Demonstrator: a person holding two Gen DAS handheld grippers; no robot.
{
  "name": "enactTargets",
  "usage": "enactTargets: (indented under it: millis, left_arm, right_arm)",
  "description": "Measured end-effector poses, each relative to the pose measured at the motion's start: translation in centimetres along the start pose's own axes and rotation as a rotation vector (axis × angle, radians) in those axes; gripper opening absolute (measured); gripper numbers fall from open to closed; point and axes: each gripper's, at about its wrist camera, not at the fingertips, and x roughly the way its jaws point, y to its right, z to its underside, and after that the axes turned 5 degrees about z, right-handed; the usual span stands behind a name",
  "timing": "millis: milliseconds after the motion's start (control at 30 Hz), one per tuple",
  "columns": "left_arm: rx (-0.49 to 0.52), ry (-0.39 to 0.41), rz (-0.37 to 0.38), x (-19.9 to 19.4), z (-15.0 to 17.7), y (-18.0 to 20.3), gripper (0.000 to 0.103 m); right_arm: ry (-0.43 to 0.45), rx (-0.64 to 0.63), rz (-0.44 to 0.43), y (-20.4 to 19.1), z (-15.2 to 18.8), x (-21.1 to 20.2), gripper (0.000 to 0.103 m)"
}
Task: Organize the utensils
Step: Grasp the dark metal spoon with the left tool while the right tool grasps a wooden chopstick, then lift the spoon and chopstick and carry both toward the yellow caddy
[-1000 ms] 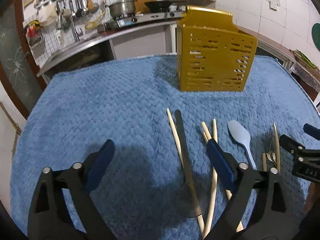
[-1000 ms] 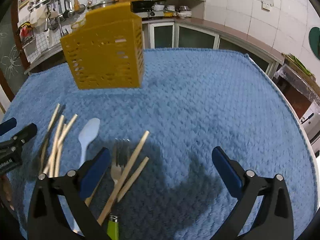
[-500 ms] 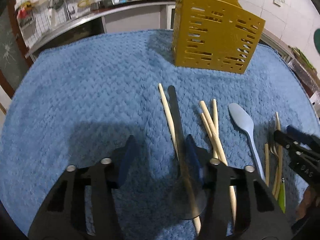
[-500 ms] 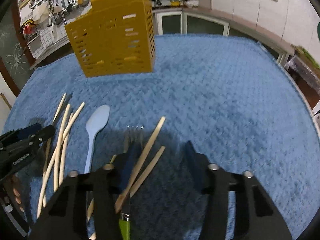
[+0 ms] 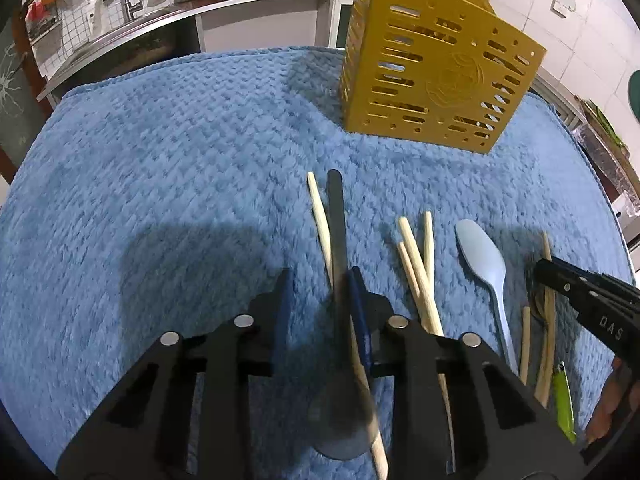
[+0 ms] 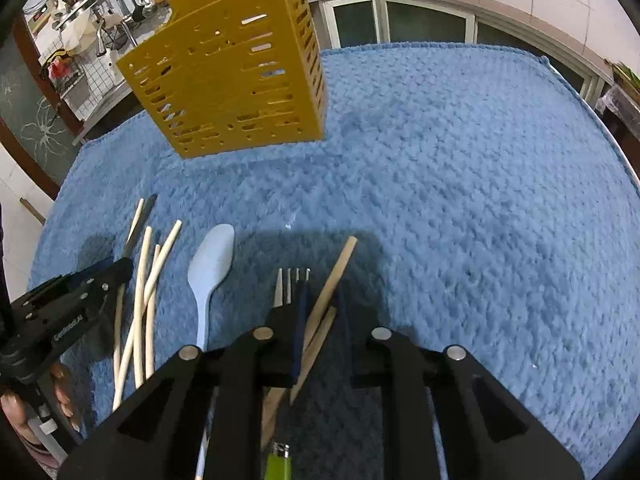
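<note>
left gripper [image 5: 320, 300] has been closing around the dark spoon [image 5: 338, 272] handle on the blue mat [image 5: 160, 180], not clamped. right gripper [image 6: 322, 312] has been closing, now pinching two brown chopsticks [image 6: 332, 276] (light, stiff, slippery; grip mid-shaft).

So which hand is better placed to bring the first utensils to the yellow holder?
Probably the right. The right gripper has just been closing around two brown chopsticks. The left gripper has only the dark spoon between its fingers, with a visible gap.
</note>
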Motion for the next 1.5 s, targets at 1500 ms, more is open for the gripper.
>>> enactTargets:
  millis: [1500]
  left_arm:
    - [-0.093, 0.185, 0.16, -8.1, 0.0, -1.8, 0.007]
  right_arm:
    - [0.309, 0.037, -0.157, 2.4, -0.3, -9.7, 0.007]
